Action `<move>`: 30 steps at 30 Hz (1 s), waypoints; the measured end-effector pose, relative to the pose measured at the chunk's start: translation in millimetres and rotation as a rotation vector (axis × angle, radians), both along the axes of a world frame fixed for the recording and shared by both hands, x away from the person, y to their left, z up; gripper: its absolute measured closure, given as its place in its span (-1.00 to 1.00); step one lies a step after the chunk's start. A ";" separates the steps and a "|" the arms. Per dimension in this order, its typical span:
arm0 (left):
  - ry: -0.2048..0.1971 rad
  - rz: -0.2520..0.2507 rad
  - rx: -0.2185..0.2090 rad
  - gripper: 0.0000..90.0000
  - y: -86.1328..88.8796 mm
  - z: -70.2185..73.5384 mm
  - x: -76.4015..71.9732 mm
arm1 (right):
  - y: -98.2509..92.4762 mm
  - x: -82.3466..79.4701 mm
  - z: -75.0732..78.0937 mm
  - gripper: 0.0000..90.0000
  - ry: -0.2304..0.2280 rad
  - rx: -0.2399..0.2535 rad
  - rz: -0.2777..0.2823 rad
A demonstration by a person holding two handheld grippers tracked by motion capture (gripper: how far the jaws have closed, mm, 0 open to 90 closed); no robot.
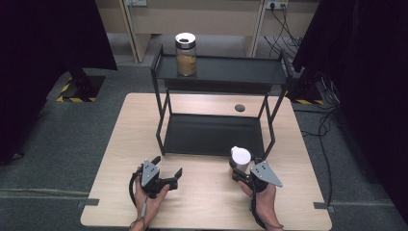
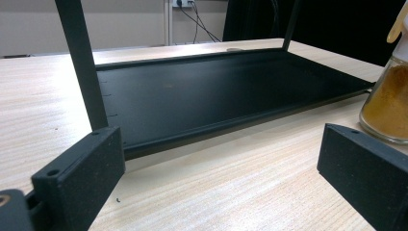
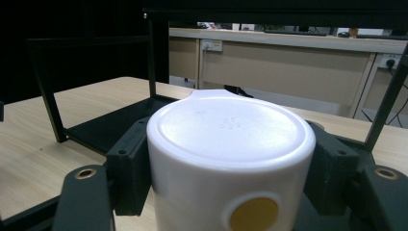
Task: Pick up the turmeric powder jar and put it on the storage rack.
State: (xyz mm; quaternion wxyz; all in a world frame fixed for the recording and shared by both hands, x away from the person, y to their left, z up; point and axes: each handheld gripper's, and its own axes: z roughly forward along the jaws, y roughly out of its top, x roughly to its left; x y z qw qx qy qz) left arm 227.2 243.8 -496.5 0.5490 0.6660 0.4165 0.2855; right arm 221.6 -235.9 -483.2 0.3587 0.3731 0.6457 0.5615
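A glass spice jar (image 1: 240, 161) with a white flip-top lid is stood upright on the wooden table (image 1: 207, 202), just in front of the right front leg of a black two-tier metal rack (image 1: 214, 134). In the left gripper view the jar (image 2: 388, 103) is seen at the right edge, part filled with an orange-brown powder. In the right gripper view its white lid (image 3: 231, 132) is seen close up, with a round yellow mark on the front of the cap.

The jar is clamped by the right gripper (image 1: 243, 169): the two black jaws are pressed against either side of the cap, as the right gripper view shows, with the pads (image 3: 130, 168) set flush on the white plastic. This gripper is held by the person's right hand (image 1: 263, 199), which comes in from the bottom edge of the high view.

The left gripper (image 1: 167, 169) is held low over the table to the left of the jar, well apart from it, in the person's left hand (image 1: 148, 199). Its jaws are spread wide and nothing is held between them; bare tabletop and the lower shelf (image 2: 216, 91) of the rack are seen through the gap.

On the upper shelf (image 1: 226, 70) of the rack, toward its left end, a second jar (image 1: 185, 54) with a dark lid is stood upright, filled partway with a tan powder. A small round hole (image 1: 239, 108) is seen in the table behind the rack.
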 end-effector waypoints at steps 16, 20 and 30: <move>0.002 0.000 0.000 -0.96 0.1 0.3 0.6 | 0.7 -3.5 15.7 -0.31 -0.023 0.034 -0.004; 0.003 0.001 -0.004 -0.96 0.4 0.0 0.6 | 2.3 -7.4 23.0 -0.31 -0.049 0.042 -0.009; 0.005 0.001 0.001 -0.96 -0.2 0.7 1.3 | 1.9 -10.6 41.0 -0.31 -0.092 0.070 -0.005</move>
